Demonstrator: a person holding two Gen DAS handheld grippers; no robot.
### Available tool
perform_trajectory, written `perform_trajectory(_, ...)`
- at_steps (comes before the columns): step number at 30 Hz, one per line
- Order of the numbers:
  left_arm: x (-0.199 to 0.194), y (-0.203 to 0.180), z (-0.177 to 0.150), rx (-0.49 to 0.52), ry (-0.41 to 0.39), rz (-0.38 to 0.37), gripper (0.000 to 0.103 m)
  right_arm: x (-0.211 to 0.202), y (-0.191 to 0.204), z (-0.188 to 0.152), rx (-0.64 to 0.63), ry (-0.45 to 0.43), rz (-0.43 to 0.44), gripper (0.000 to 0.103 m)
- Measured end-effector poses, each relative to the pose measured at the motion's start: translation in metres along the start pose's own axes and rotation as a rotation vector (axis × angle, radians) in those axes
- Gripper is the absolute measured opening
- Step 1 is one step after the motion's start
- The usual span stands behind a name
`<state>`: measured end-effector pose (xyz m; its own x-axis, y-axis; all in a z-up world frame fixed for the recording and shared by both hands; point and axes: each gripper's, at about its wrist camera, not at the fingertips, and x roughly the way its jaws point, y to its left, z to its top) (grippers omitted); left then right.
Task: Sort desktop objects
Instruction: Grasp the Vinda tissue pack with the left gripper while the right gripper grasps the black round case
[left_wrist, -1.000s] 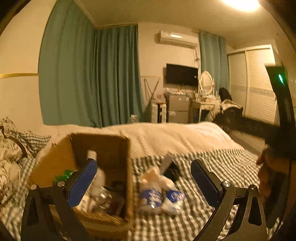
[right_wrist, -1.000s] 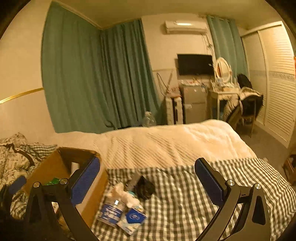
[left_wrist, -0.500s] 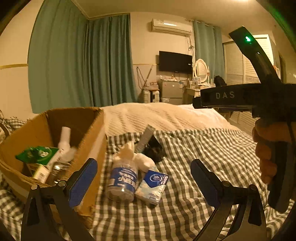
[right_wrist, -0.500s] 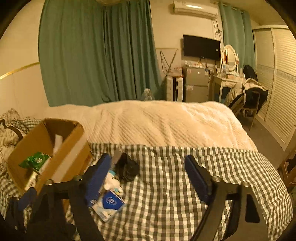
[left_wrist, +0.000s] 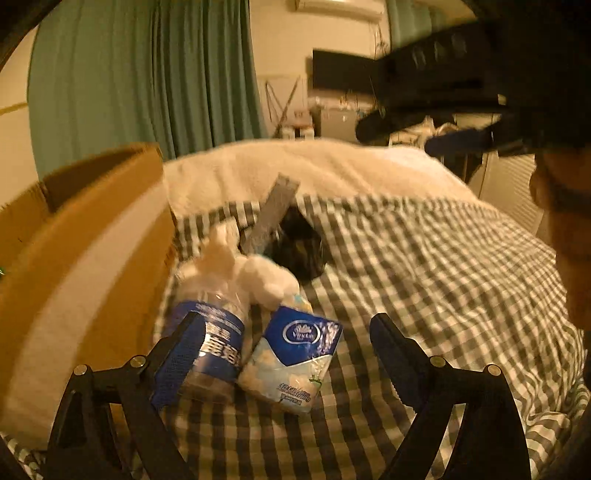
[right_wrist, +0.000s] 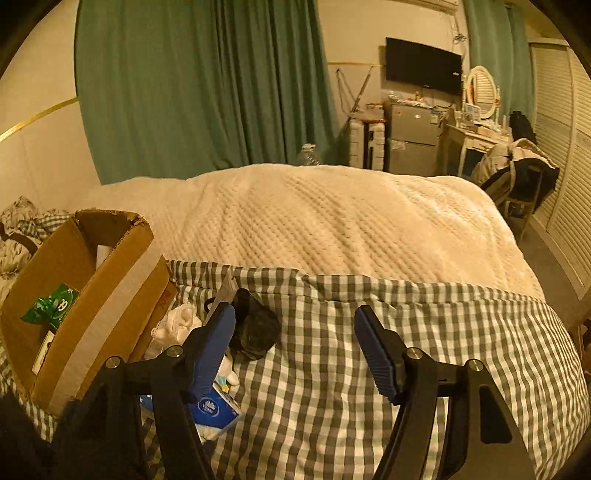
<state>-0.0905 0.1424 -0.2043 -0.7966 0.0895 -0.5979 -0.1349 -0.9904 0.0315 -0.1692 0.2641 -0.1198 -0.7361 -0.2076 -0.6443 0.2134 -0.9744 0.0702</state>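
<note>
While both claws are closing with nothing pinched yet, left gripper (left_wrist: 284, 354) straddles the tissue pack (left_wrist: 295, 363) by the cardboard box (left_wrist: 92, 236) at the checked blanket's (left_wrist: 424, 277) left edge, right gripper (right_wrist: 295, 347) empty nearby; next: seat pads, lift, drop in box.

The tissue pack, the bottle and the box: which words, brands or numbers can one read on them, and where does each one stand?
"Vinda": white oval logo on the blue top of the tissue pack.
Blue line near the tissue pack's lower edge: too blurred to read.
Pale characters on the plastic bottle's blue label: blurred, unreadable.
White marks on the green packet in the cardboard box: too small to read.
</note>
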Motion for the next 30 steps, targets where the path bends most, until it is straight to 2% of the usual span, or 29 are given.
perform_trajectory(5,0.023,-0.001,-0.002,-0.001,0.082,0.009,0.093,0.041,0.004,0.003,-0.004,0.092,0.04,0.067)
perform_trajectory(9,0.053,-0.002,-0.009,-0.003,0.237,-0.003,0.093,0.066,0.009,0.001,-0.027,0.155,0.046,0.067)
perform_trajectory(10,0.056,0.001,-0.01,-0.017,0.25,0.008,0.09,0.071,0.01,0.001,-0.035,0.164,0.042,0.067)
perform_trajectory(13,0.049,0.005,-0.013,-0.04,0.227,-0.016,0.065,0.087,0.014,0.0,-0.065,0.195,0.041,0.067)
perform_trajectory(17,0.042,0.007,-0.017,-0.059,0.215,-0.036,0.062,0.107,0.015,-0.009,-0.073,0.243,0.051,0.066)
perform_trajectory(19,0.039,0.007,-0.019,-0.061,0.21,-0.039,0.06,0.117,0.016,-0.015,-0.076,0.277,0.049,0.056)
perform_trajectory(22,0.032,0.006,-0.021,-0.055,0.2,-0.035,0.06,0.124,0.019,-0.02,-0.08,0.3,0.025,0.056)
perform_trajectory(24,0.025,0.006,-0.021,-0.046,0.192,-0.028,0.059,0.126,0.019,-0.022,-0.086,0.311,0.018,0.048)
perform_trajectory(26,0.017,0.006,-0.022,-0.037,0.181,-0.02,0.059,0.127,0.019,-0.024,-0.086,0.329,0.012,0.017)
perform_trajectory(28,0.006,0.008,-0.022,-0.032,0.171,-0.014,0.059,0.125,0.02,-0.025,-0.072,0.341,0.028,0.008)
perform_trajectory(30,-0.005,0.01,-0.022,-0.033,0.165,-0.014,0.059,0.12,0.02,-0.027,-0.075,0.343,0.025,0.007)
